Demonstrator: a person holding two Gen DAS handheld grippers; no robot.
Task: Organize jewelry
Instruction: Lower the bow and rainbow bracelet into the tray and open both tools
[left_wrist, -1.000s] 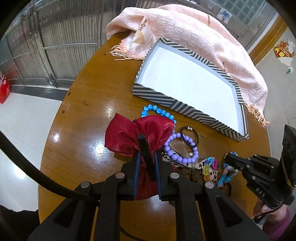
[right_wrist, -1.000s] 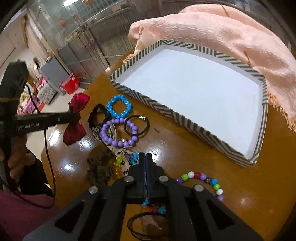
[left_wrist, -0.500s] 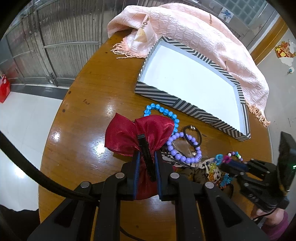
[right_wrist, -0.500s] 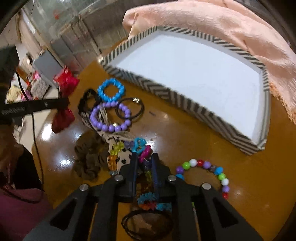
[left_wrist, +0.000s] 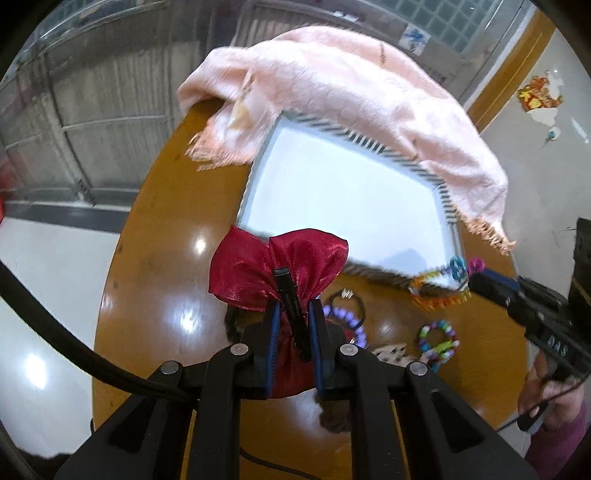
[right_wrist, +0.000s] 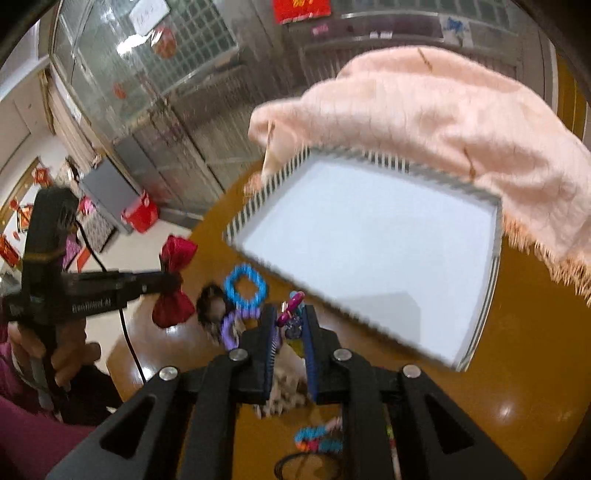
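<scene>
White-floored striped tray (left_wrist: 343, 192) still empty; left gripper (left_wrist: 291, 332) fingers clamp red satin bow clip (left_wrist: 277, 266), right gripper (right_wrist: 290, 332) fingers pinch multicoloured plastic-bead bracelet (left_wrist: 441, 286), both aloft; remaining bracelets lie on brown worktop (left_wrist: 147, 295).

A red satin bow clip (left_wrist: 280, 266) hangs lifted beside a colourful bead string (left_wrist: 443, 284). Both hover at the striped tray's (left_wrist: 369, 142) near edge.

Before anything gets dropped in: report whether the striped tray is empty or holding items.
Empty. The striped tray shows only its bare white floor in both views; the blue bracelet and other pieces lie outside it on the table.
</scene>
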